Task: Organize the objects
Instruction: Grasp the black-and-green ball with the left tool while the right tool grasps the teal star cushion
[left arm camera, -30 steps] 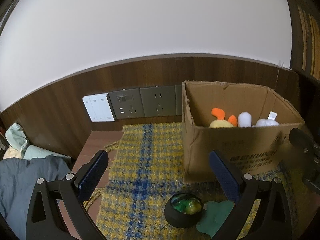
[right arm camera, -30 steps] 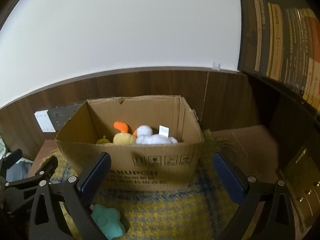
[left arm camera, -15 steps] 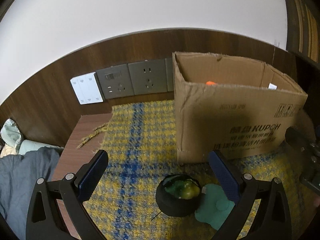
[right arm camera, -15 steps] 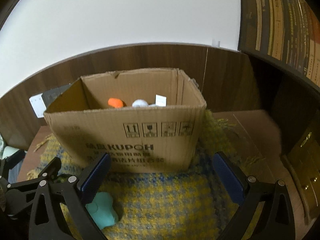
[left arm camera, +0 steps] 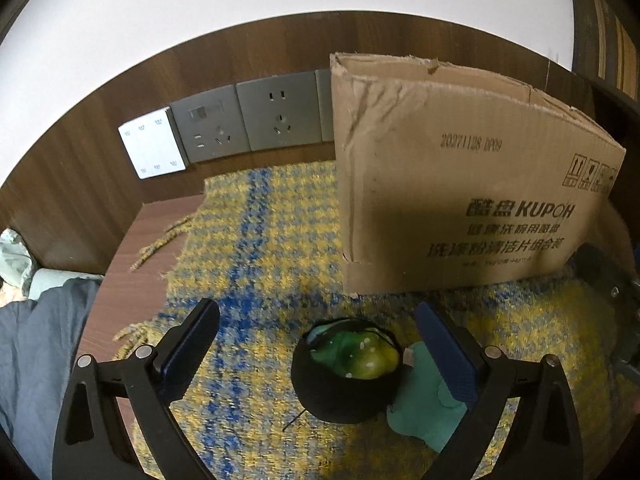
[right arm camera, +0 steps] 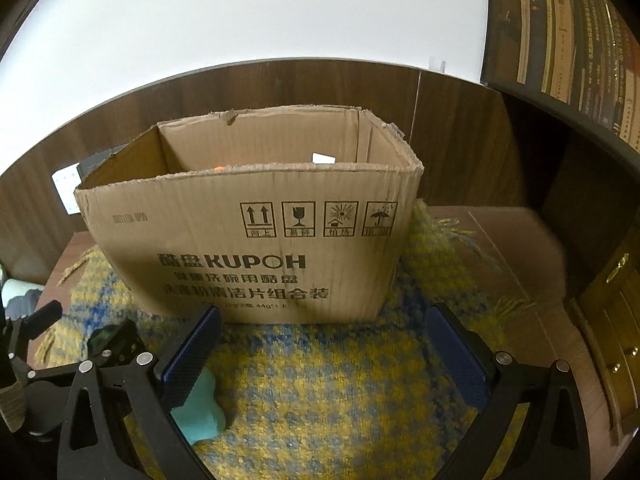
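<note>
A black ball-shaped toy with a green and yellow face (left arm camera: 347, 372) lies on the yellow and blue rug (left arm camera: 260, 248), touching a teal plush (left arm camera: 424, 412) on its right. My left gripper (left arm camera: 318, 344) is open and empty, low over the rug, with the black toy between its fingers and the right finger (left arm camera: 444, 352) over the teal plush. The open cardboard box (left arm camera: 460, 200) stands just behind. In the right wrist view my right gripper (right arm camera: 324, 356) is open and empty in front of the box (right arm camera: 248, 240); the teal plush (right arm camera: 200, 412) lies by its left finger.
Wall sockets (left arm camera: 248, 120) and a white switch plate (left arm camera: 152, 148) sit on the wood panel behind the rug. Grey bedding (left arm camera: 32, 352) lies at the left edge. A bookshelf (right arm camera: 568, 32) and a dark cabinet (right arm camera: 612, 320) stand to the right.
Both grippers have dropped lower and closer to the rug. The box now looms taller and its toys are mostly hidden behind the front wall. The black toy and teal plush are closer.
</note>
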Available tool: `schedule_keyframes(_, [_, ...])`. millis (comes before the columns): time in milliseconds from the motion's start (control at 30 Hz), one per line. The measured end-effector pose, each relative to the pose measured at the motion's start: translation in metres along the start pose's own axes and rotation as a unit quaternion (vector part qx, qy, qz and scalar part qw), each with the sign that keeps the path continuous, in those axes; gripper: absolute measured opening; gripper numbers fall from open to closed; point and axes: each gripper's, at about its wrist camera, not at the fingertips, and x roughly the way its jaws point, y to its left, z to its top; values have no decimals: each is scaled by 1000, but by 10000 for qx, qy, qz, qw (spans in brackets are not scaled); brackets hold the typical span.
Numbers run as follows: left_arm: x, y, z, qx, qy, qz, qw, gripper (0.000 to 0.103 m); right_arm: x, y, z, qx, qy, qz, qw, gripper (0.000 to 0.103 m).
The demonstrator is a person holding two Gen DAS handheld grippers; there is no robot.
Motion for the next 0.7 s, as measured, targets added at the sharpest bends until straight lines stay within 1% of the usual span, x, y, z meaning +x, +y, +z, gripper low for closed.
schedule_keyframes(133, [7,-3,-3,15,106,-42,9999,94,7,0,-3,-10,84,-25,10000,102])
schedule_keyframes(233, [12,-4,-4,31,196,-85,9998,87,15,-1,-6,9,213,-6,9998,102])
schedule_keyframes(300, [14,-6,-5,45,252,-157,9996,79,19,0,-7,9,272,11,9996,102])
schedule_keyframes(333, [15,-7,-5,53,289,-210,9993,78,19,0,-7,9,281,13,9996,102])
schedule_keyframes(400, [20,-9,-6,66,399,-316,9987,68,20,0,-8,4,286,22,9996,102])
schedule_keyframes(467, [26,-11,-9,75,521,-388,9979,62,21,-1,-7,-4,287,25,9996,102])
schedule_keyframes(700, [23,-13,-12,126,493,-347,9981,61,21,-1,-7,0,300,46,9995,102])
